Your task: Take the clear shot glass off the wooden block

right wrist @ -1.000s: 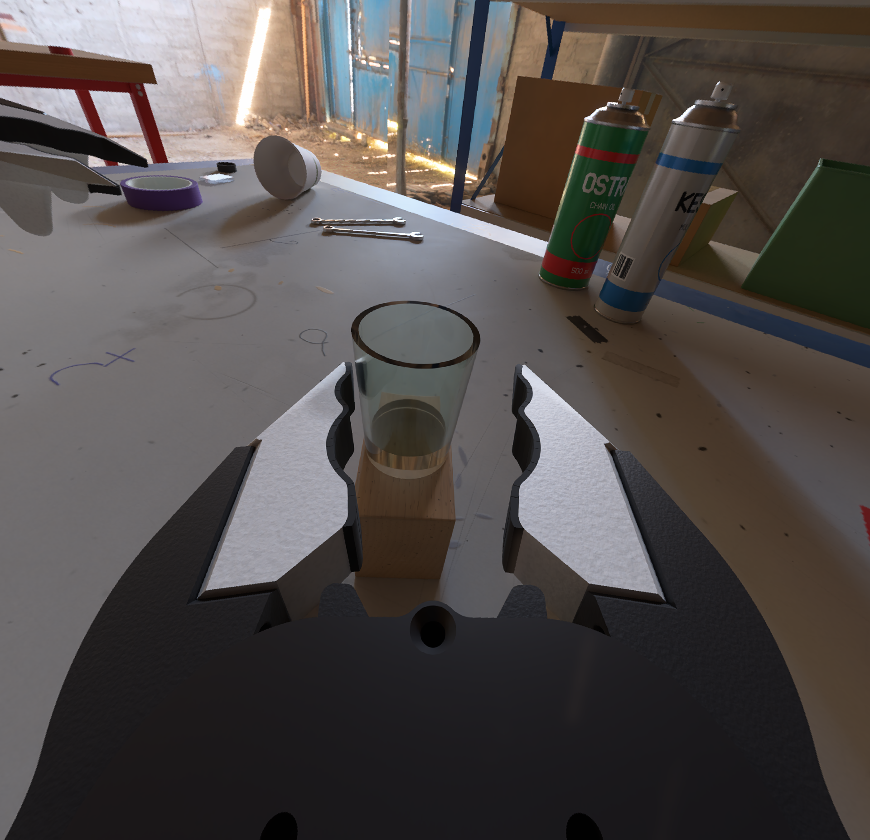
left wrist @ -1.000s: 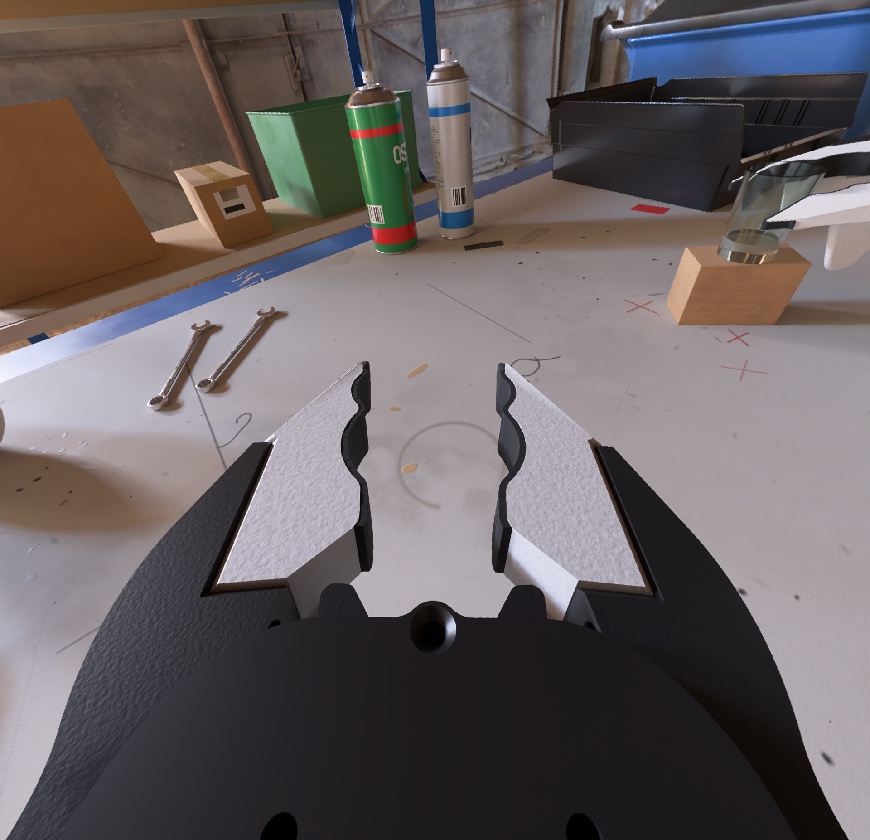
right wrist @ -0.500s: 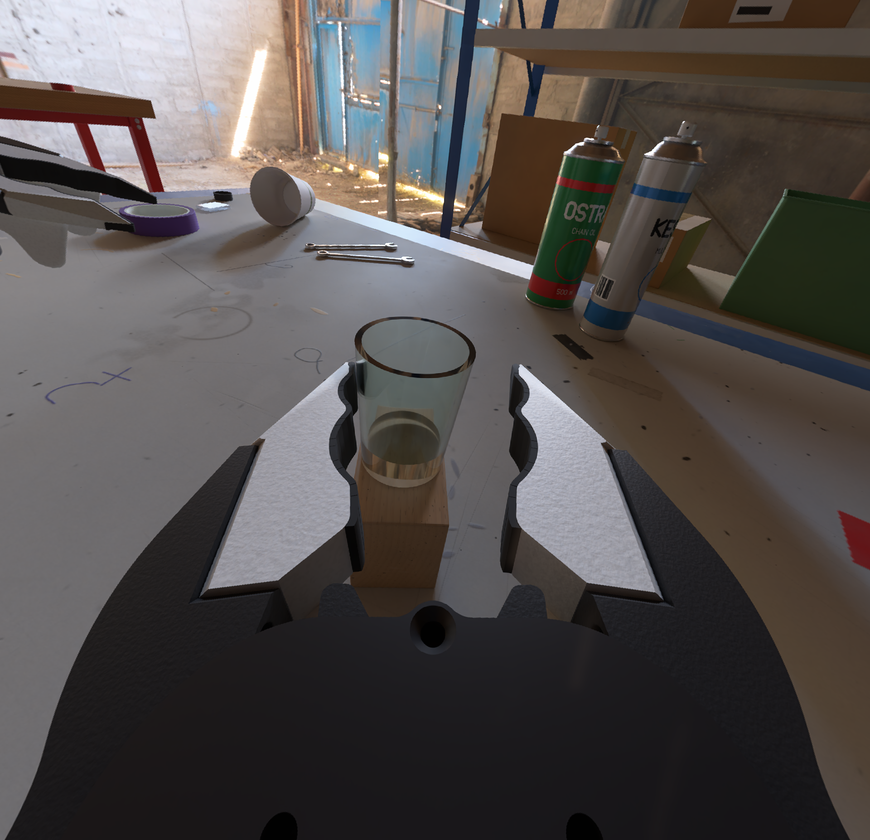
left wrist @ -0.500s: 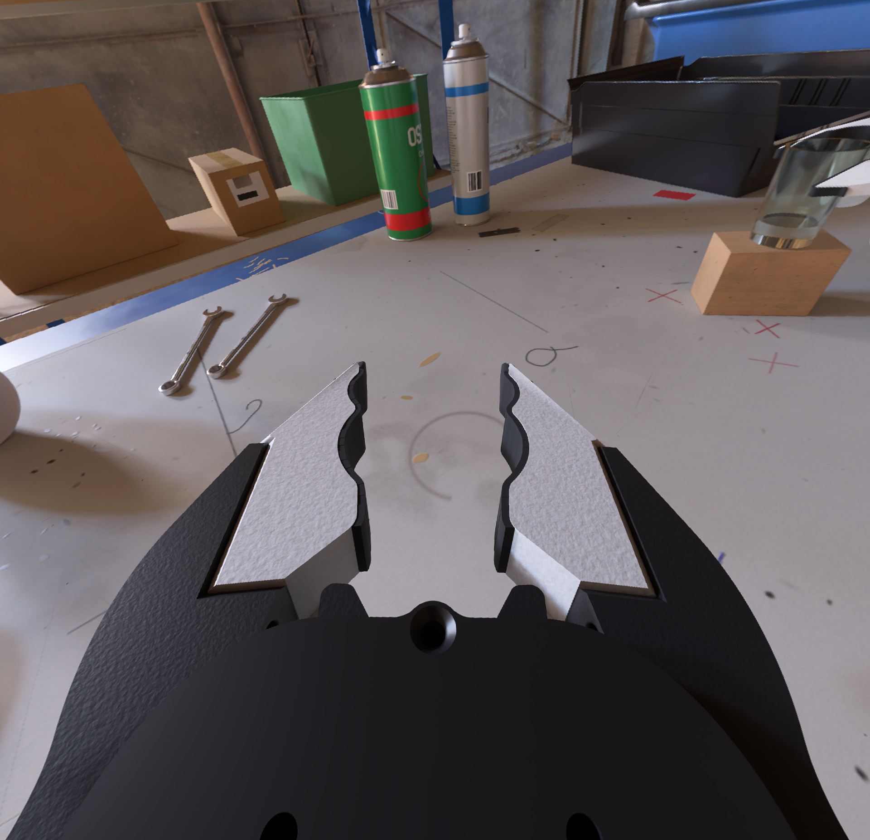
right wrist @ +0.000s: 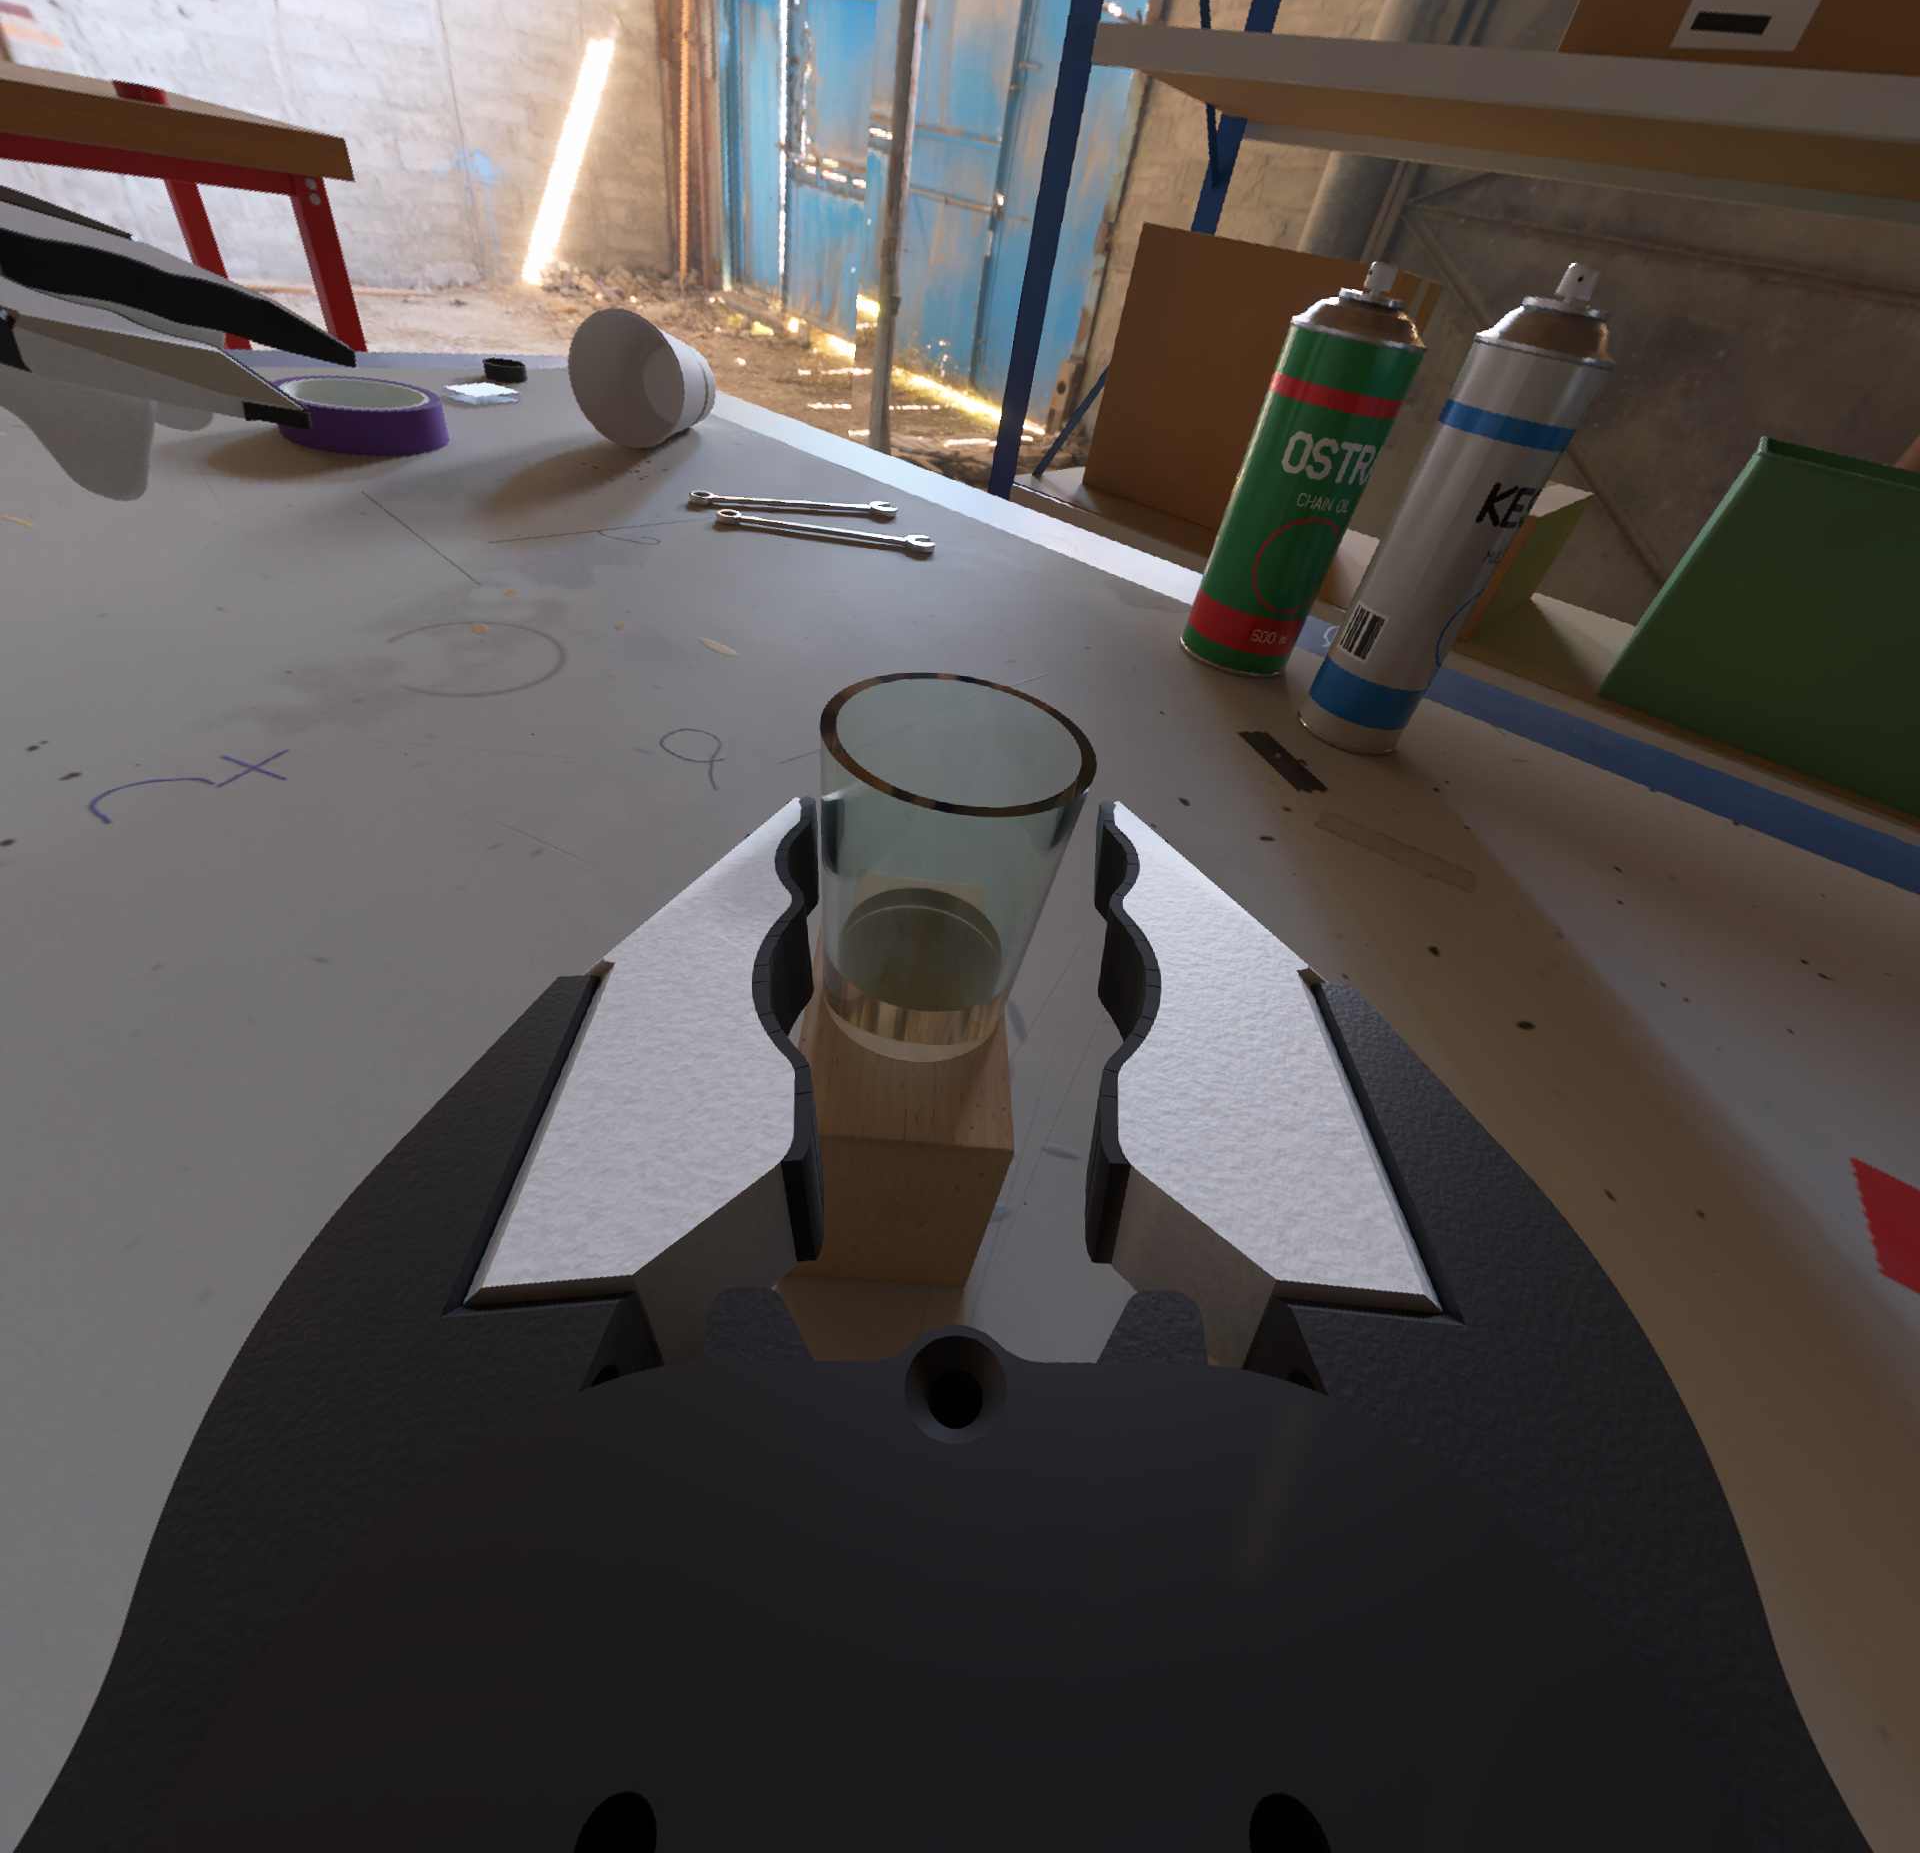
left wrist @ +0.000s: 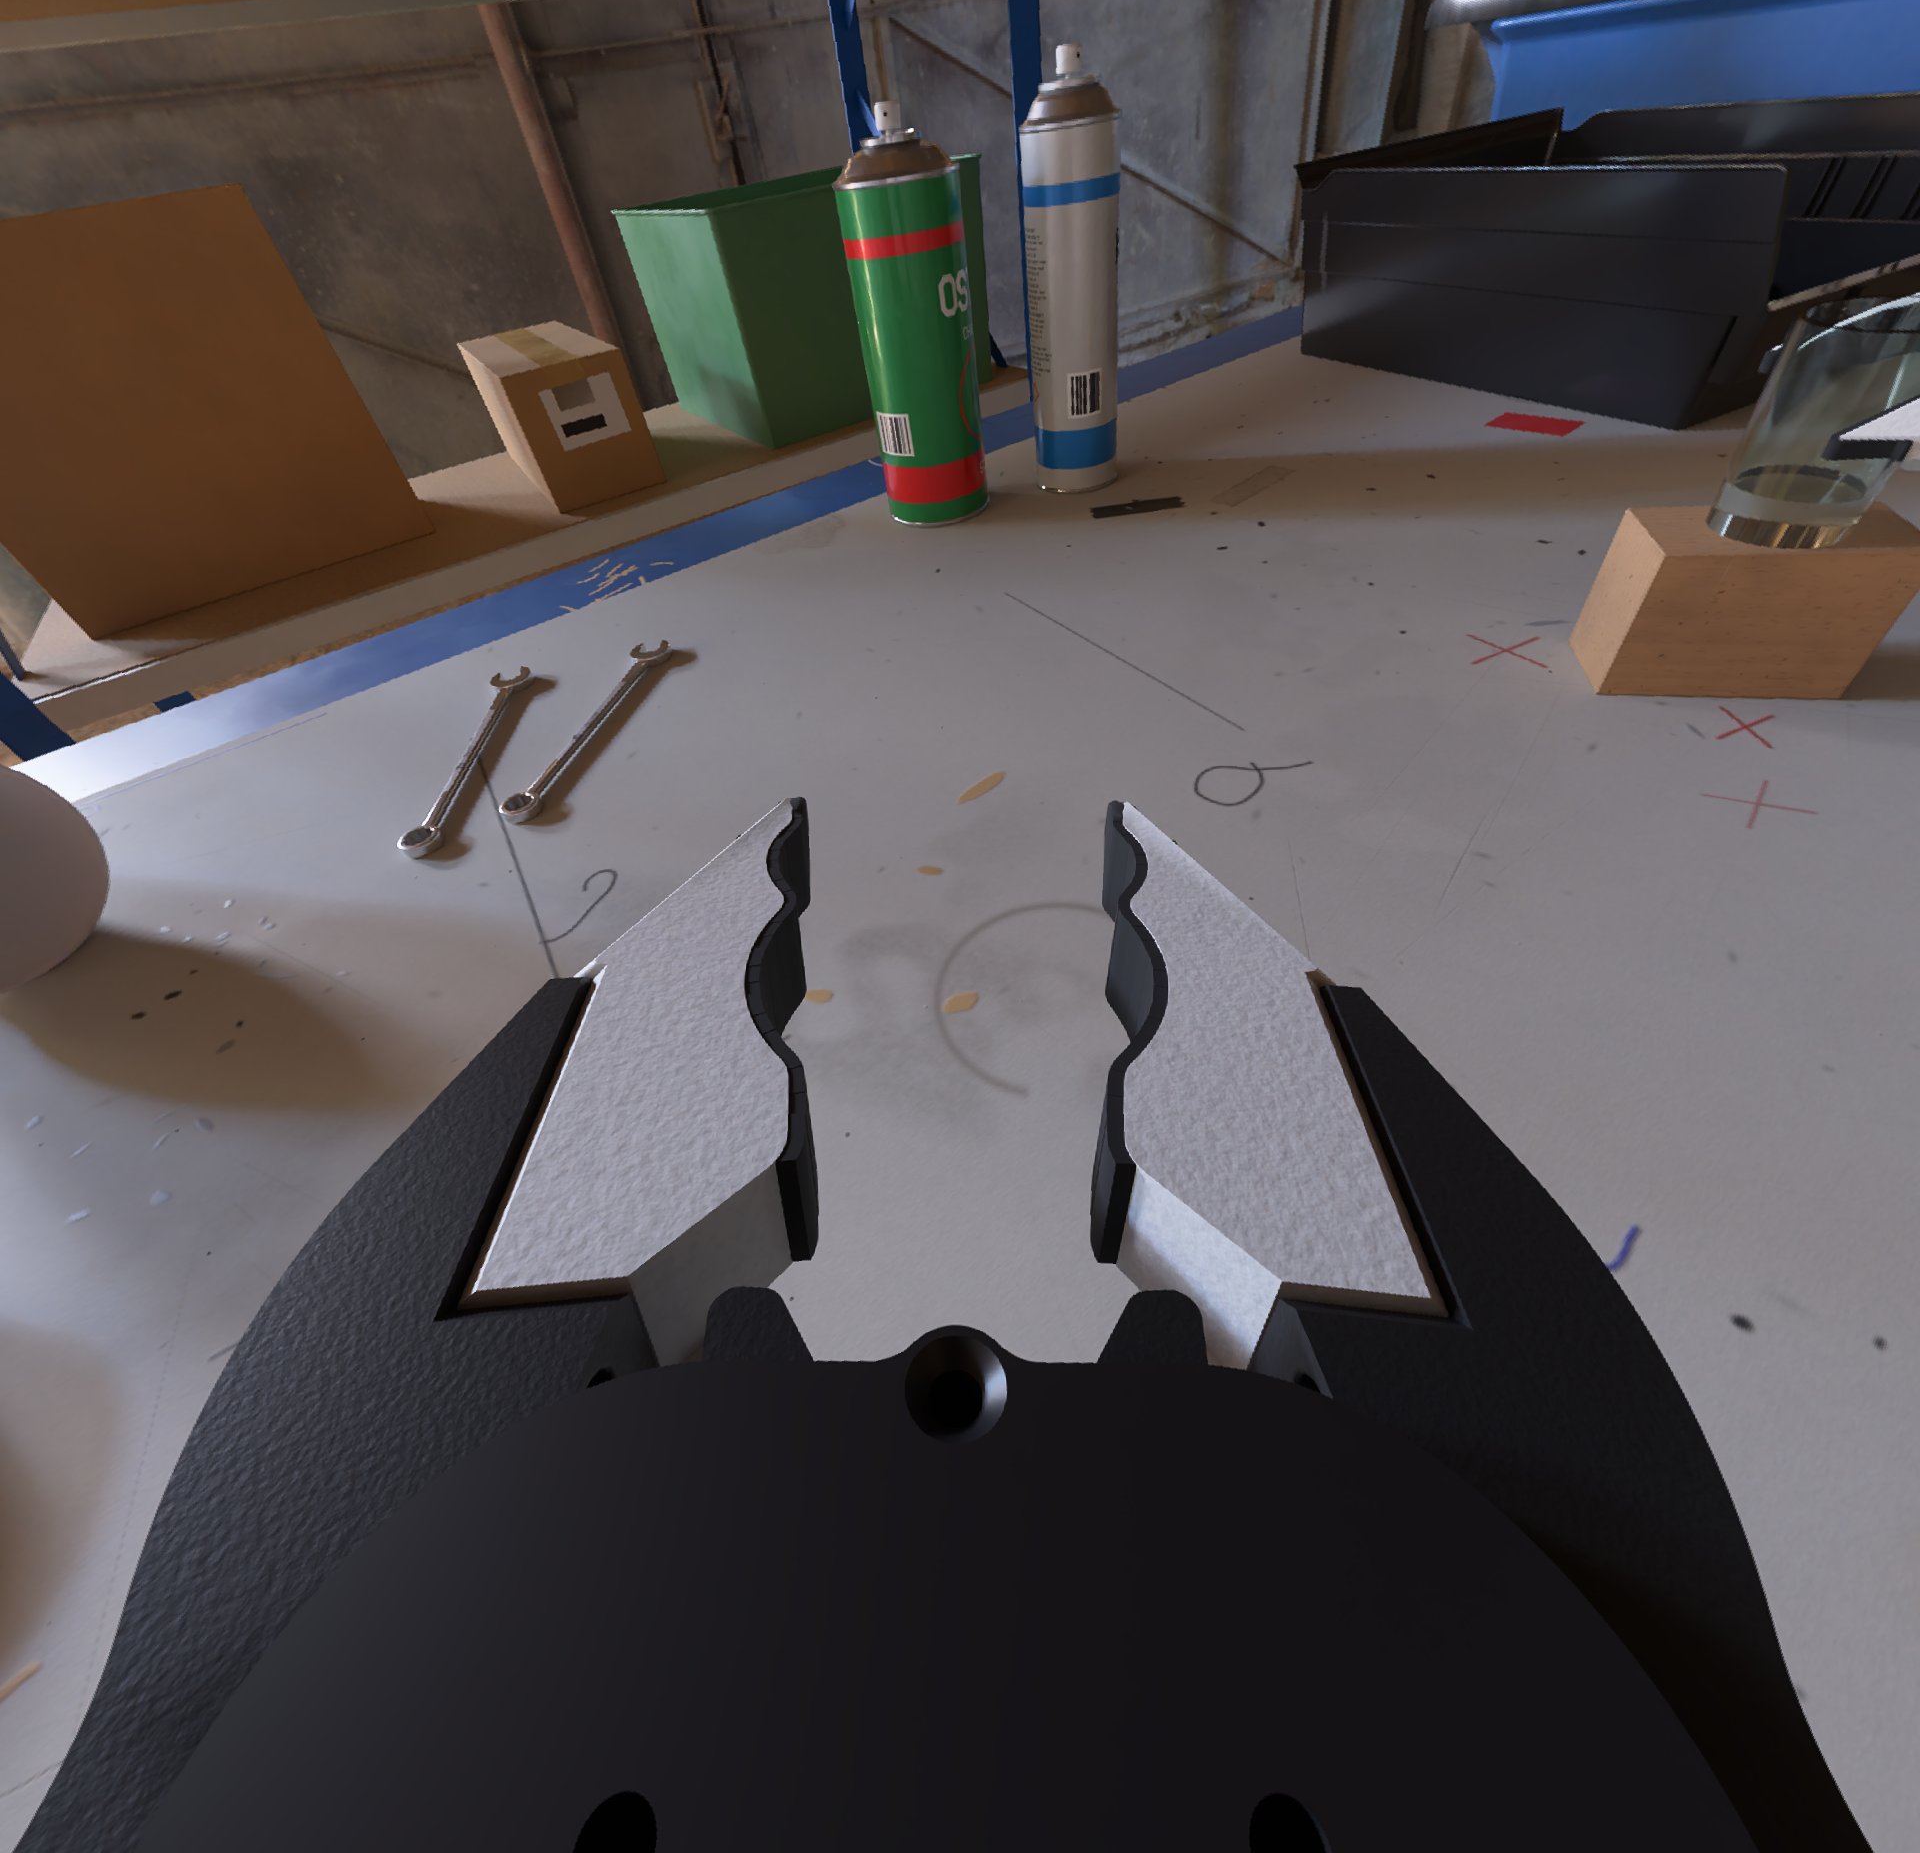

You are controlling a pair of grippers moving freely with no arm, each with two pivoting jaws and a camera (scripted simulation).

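- On top of the wooden block [right wrist: 906, 1128] stands the clear shot glass [right wrist: 951, 858], upright, its base near the block's far end and its wider rim flaring above.
- Around the glass sits the right gripper [right wrist: 951, 837], one finger on each side. The jaws are spread a little wider than the rim; the left pad looks to be touching or nearly touching the wall, while a thin gap shows on the right. Nothing is clamped.
- Biggest risk, as a judgement: closing off-centre. The left finger meets the glass first and could shove it sideways across the smooth wood or tip it before the right finger arrives.
- The wall tapers and is slick, so a light squeeze could let the glass slide down out of the pads on the lift.
- The left finger also runs close beside the block; dragging it could shift the block with the glass.
- Well apart, the left gripper [left wrist: 951, 816] hovers over the grey table [left wrist: 1351, 1076], jaws wide and empty, pointing toward two spray cans [left wrist: 920, 328] and a pair of wrenches [left wrist: 540, 743].
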